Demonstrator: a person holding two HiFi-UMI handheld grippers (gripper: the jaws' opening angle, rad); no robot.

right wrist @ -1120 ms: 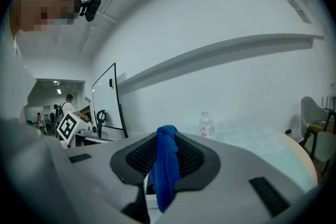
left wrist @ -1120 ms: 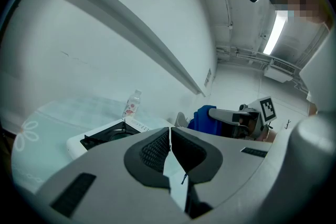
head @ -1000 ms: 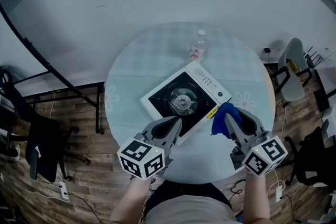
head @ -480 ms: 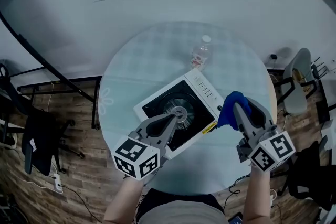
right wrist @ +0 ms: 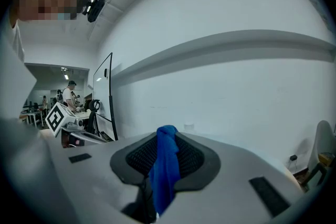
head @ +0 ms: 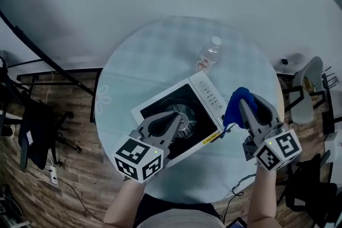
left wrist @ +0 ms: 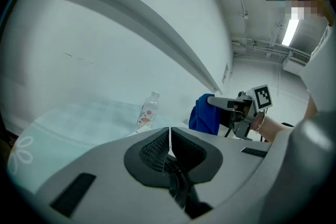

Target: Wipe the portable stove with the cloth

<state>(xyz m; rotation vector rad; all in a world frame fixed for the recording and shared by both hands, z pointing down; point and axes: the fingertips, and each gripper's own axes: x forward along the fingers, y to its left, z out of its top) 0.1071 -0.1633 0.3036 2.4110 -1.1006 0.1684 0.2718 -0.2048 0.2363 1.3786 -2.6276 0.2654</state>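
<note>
The portable stove (head: pixel 206 94), white with a black top and a round burner, lies at an angle on the round table (head: pixel 144 61). My left gripper (head: pixel 178 121) hangs over the burner area, its jaws shut with nothing between them; in the left gripper view (left wrist: pixel 169 134) only a thin slit shows. My right gripper (head: pixel 241 103) is shut on the blue cloth (head: pixel 234 105), just off the stove's right corner by the control strip. In the right gripper view the cloth (right wrist: pixel 165 165) hangs down between the jaws. Contact between cloth and stove cannot be made out.
A clear plastic bottle (head: pixel 208 55) with a red label stands just behind the stove, also in the left gripper view (left wrist: pixel 148 112). A grey chair (head: pixel 310 88) stands right of the table, a black chair (head: pixel 32 131) on the left. A wall runs behind.
My left gripper has moved forward from the stove's near edge to over the burner. The right gripper with the cloth has shifted a little up and right beside the stove's corner.
</note>
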